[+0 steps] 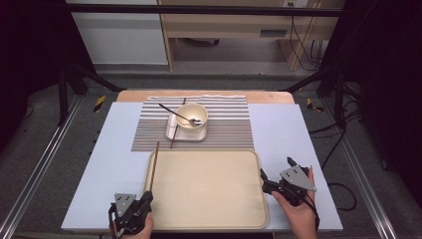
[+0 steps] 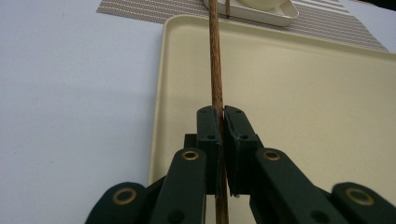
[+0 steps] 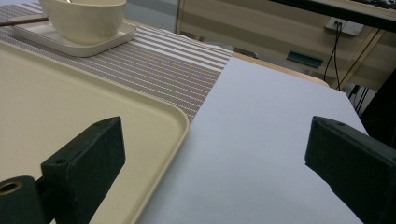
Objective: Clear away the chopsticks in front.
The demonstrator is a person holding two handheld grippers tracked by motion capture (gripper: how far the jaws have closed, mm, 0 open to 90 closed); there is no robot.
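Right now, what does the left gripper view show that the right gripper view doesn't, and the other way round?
Left gripper view alone: the left tool shut on a wooden chopstick that runs along the tray's left rim toward the dish.

Right gripper view alone: the right tool open with nothing between its jaws, over the pale table beside the tray's right corner, and the cabinet behind.

Both: the cream tray, the striped placemat, the white square dish.
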